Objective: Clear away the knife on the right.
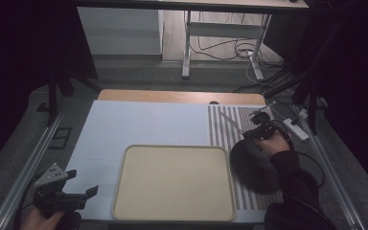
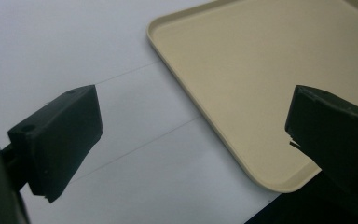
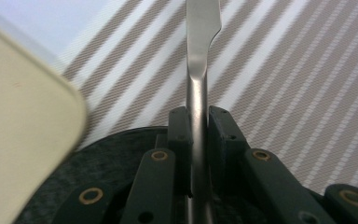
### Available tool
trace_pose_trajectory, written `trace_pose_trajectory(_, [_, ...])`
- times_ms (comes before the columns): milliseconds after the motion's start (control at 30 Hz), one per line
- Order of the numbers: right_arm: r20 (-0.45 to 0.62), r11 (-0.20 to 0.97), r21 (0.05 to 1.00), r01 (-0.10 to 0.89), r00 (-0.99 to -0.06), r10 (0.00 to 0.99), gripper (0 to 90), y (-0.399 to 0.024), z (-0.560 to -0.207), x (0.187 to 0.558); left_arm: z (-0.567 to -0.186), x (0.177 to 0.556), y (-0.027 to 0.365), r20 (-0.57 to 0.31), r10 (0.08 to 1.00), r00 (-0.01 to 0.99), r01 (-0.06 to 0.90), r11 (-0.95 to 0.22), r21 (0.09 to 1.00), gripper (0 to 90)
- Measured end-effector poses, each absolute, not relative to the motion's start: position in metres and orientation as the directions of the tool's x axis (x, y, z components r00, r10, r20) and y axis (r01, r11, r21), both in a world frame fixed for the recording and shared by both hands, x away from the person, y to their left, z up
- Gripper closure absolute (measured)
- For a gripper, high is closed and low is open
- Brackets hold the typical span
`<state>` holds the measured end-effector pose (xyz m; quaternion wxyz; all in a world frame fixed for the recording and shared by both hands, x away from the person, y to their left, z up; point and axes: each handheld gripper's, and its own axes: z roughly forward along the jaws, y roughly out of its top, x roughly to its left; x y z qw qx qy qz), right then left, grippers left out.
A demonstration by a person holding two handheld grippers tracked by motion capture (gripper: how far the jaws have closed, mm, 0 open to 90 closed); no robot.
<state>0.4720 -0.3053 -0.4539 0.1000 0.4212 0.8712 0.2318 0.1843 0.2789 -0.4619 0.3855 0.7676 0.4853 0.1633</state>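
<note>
One utensil, a table knife, is being gripped by its handle between the right gripper's closed jaws, over the striped mat near the table's right edge. Left gripper is idling agape by the bare tray; placing seems pending.

Across the upper part of the frame we see a grey carpeted floor and a strip of pale wooden flooring beyond it. At upper centre stands a white metal desk frame with black cables looped beneath it, and a white cabinet panel to its left. The left and right edges lie in deep shadow.
</note>
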Motion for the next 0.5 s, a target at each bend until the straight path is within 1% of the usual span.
trace_pose_trajectory(267, [0.037, 0.573, 0.485, 0.661, -0.67, 0.741, 80.3, -0.285, -0.455, 0.451, -0.462, 0.184, 0.279, -0.121, 0.871, 0.477, 0.619, -0.234, 0.75, 3.8])
trace_pose_trajectory(500, [0.037, 0.622, 0.482, 0.617, -0.723, 0.689, 80.3, -0.263, -0.455, 0.427, -0.462, 0.184, 0.279, -0.122, 0.871, 0.475, 0.619, -0.233, 0.75, 3.8])
